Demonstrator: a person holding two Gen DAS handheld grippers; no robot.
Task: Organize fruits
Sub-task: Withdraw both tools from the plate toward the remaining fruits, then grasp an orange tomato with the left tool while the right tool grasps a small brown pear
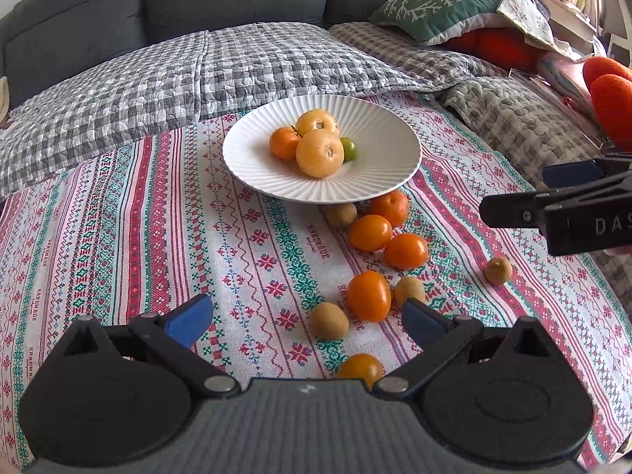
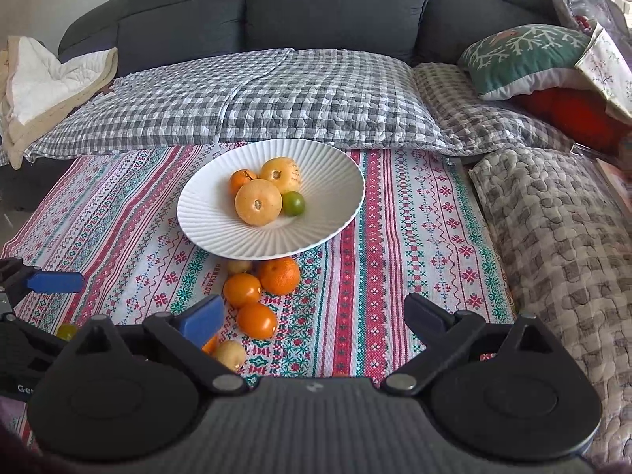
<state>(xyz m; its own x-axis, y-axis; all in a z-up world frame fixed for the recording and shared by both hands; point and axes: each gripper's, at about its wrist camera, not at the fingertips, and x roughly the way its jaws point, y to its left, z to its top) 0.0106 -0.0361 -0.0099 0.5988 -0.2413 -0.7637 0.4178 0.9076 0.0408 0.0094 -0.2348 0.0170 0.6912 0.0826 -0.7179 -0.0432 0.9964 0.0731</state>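
Note:
A white ribbed plate [image 1: 379,138] [image 2: 331,181] on the patterned cloth holds two big yellow fruits [image 1: 319,153] [image 2: 258,201], a tangerine [image 1: 283,143] [image 2: 241,179] and a small green fruit [image 1: 349,149] [image 2: 293,203]. In front of the plate lie several loose orange tomatoes [image 1: 369,295] [image 2: 256,320], a tangerine [image 1: 391,207] [image 2: 279,275] and small brown fruits [image 1: 328,320] [image 2: 231,353]. My left gripper [image 1: 306,318] hovers open low over the loose fruit, nothing between its fingers. My right gripper [image 2: 316,314] is open and empty, to the right of the pile.
The patterned cloth [image 1: 118,237] [image 2: 414,237] covers a low table against a grey sofa [image 2: 335,8] draped in checked quilts [image 1: 197,75]. A green cushion [image 2: 525,55] and clutter lie at the right. One small brown fruit [image 1: 497,270] sits apart at the right.

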